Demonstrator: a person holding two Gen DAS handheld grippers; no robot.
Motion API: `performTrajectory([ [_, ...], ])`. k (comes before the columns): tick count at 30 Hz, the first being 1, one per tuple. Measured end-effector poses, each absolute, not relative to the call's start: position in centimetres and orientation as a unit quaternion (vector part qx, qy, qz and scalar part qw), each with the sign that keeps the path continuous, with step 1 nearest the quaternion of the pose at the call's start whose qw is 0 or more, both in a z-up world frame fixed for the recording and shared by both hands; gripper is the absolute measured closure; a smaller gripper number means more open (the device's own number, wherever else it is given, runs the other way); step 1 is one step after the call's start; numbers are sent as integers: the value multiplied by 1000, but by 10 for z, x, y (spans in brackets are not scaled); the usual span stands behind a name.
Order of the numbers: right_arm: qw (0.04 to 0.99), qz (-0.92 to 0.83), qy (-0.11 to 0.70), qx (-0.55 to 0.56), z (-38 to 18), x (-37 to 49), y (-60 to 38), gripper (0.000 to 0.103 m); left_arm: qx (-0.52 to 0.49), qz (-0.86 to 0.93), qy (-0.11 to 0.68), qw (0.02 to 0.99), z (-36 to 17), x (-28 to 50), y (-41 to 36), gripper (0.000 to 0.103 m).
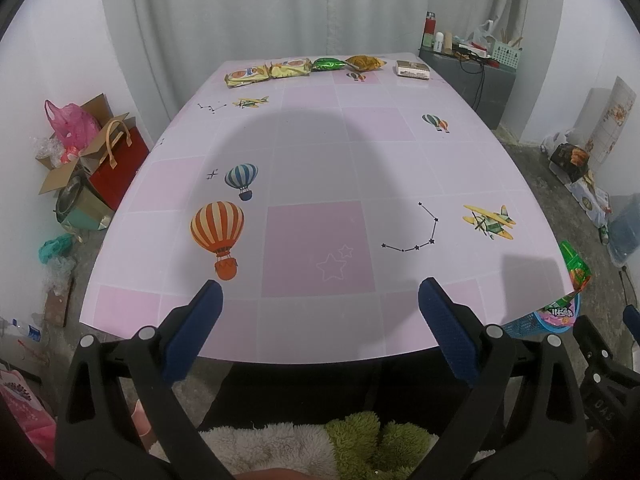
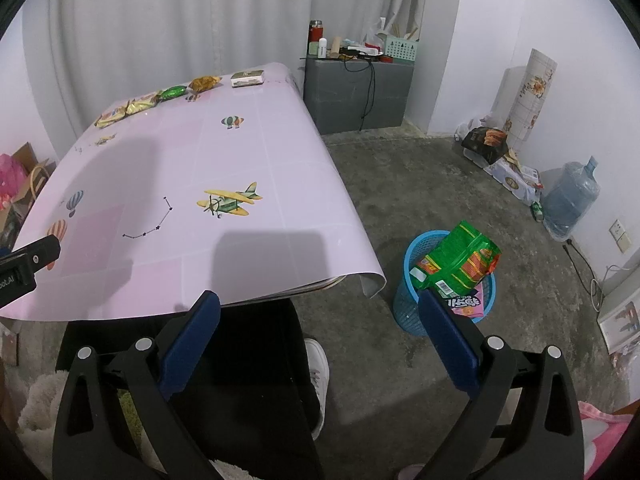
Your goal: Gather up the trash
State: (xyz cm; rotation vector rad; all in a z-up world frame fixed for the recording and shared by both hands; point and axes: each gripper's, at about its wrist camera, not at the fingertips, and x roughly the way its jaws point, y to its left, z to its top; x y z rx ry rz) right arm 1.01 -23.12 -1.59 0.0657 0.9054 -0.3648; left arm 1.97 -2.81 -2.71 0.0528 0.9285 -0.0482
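Along the far edge of the pink table (image 1: 320, 168) lie two yellow snack packets (image 1: 247, 75) (image 1: 291, 68), a green wrapper (image 1: 328, 64), an orange-brown snack bag (image 1: 365, 62) and a small white box (image 1: 413, 69). My left gripper (image 1: 320, 300) is open and empty over the near table edge. My right gripper (image 2: 320, 312) is open and empty beside the table's near right corner. A blue basket (image 2: 408, 304) on the floor holds a green snack bag (image 2: 460, 260) and a pink packet (image 2: 466, 305).
A grey cabinet (image 2: 356, 92) with bottles and a green crate stands at the back right. Boxes and bags (image 1: 80, 152) sit on the floor at the left. A water jug (image 2: 572, 196) and cartons line the right wall.
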Motion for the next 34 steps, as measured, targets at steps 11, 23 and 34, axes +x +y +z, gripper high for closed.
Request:
performTrajectory([
  [11, 883, -176, 434, 33, -17, 10, -230, 7, 26, -23, 447, 894, -27, 20, -28, 9],
  [23, 883, -177, 434, 33, -17, 10, -230, 7, 26, -24, 447, 894, -27, 20, -29, 9],
  [34, 883, -178, 434, 34, -17, 11, -229, 7, 27, -24, 454, 891, -26, 20, -29, 9],
])
